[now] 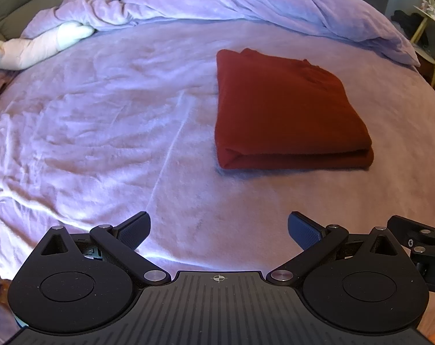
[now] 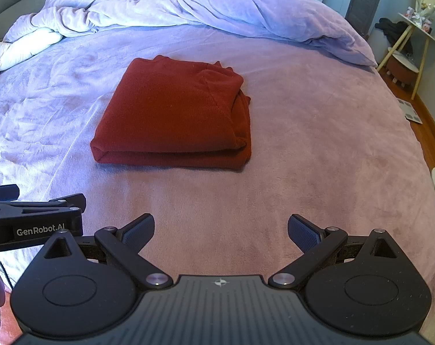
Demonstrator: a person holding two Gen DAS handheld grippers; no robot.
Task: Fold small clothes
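A red top (image 2: 174,115) lies folded into a neat square on the big purple blanket (image 2: 318,158) that covers the bed. It sits flat, with its thick folded edge facing the two grippers. From the right wrist camera it is at about 11 o'clock, a little way ahead. From the left wrist camera the same red top (image 1: 286,112) is at about 1 o'clock.

The left gripper (image 1: 219,231) hangs over the bare blanket, well apart from the top. Its two fingers are spread wide and hold nothing. The right gripper (image 2: 220,231) is the same: fingers wide apart, nothing between them, nothing touching the cloth.

The two grippers are side by side (each camera catches a bit of the other at its edge).

At 12 o'clock, at the far end of the bed, a purple duvet (image 2: 188,3) is bunched up in a heap. At 10 o'clock something white and soft (image 2: 22,49) pokes out from under it, maybe a pillow, but it is hard to tell.
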